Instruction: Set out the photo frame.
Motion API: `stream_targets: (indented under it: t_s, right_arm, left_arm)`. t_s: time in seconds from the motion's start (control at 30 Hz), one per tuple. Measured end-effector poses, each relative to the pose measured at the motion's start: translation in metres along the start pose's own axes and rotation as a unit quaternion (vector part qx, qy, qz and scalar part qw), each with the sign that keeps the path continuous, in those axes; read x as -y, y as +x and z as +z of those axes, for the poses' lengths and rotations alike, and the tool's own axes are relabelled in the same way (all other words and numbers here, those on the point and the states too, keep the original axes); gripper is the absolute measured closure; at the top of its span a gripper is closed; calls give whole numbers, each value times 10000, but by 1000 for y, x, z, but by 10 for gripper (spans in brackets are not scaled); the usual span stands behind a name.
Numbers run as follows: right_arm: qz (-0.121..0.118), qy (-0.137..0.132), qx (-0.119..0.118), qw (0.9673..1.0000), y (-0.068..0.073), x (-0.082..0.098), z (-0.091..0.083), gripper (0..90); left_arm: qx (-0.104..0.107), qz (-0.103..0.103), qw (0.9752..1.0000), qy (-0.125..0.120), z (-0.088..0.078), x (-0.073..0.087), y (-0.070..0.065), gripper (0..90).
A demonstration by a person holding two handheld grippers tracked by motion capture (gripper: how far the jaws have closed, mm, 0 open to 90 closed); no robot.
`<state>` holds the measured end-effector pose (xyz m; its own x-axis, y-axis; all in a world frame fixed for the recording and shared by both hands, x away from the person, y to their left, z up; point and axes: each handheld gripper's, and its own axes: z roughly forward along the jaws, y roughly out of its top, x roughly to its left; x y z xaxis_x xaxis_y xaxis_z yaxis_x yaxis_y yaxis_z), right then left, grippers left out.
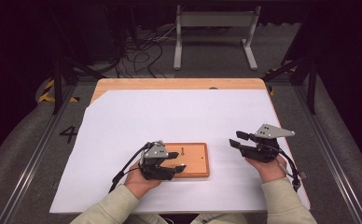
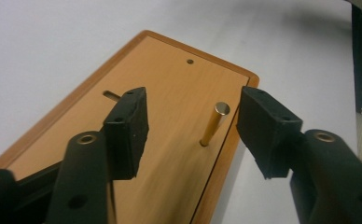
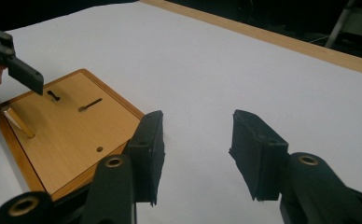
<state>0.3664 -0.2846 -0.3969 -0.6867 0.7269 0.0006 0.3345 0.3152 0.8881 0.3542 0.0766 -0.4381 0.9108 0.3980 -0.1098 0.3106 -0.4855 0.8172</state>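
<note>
The left gripper (image 2: 193, 126) hangs over the wooden board (image 1: 195, 161) near table centre, jaws apart around the brass pin (image 2: 214, 123), not touching it; the pin stands at the board's 7 o'clock corner. The right gripper (image 3: 195, 154) sits at the board's 3 o'clock, well apart, jaws gaping on nothing.

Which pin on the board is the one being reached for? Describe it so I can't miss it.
On the white sheet lies a rectangular wooden board. Near its edge stands a slim brass-coloured metal pin, between the open jaws of the left hand-held gripper. It is the shiny, upright one; the board's other marks are dark holes and slots.
</note>
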Motion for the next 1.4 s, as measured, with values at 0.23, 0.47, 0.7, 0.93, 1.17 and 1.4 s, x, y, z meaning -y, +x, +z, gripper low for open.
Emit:
stream_targets:
  t_s: [0.23,0.47,0.7,0.93,1.17,1.4]
  right_arm:
    - [22,27,-40,10000,1,0,2,538]
    - [30,51,-57,10000,2,0,3,538]
    - [-23,68,-72,9999,4,0,4,538]
    - [-24,76,-71,9999,4,0,4,538]
    - [-49,100,-67,9999,5,0,4,538]
    - [-75,100,-103,9999,6,0,4,540]
  left_arm:
    - [158,30,9995,278,14,0,-1,667]
    - [82,263,9992,295,15,0,-6,830]
    - [-48,596,9979,246,15,3,-11,834]
    - [-330,1228,9917,199,15,6,-18,836]
    - [-608,1911,9797,70,14,13,-29,833]
    - [-918,2808,9554,-39,12,21,-41,833]
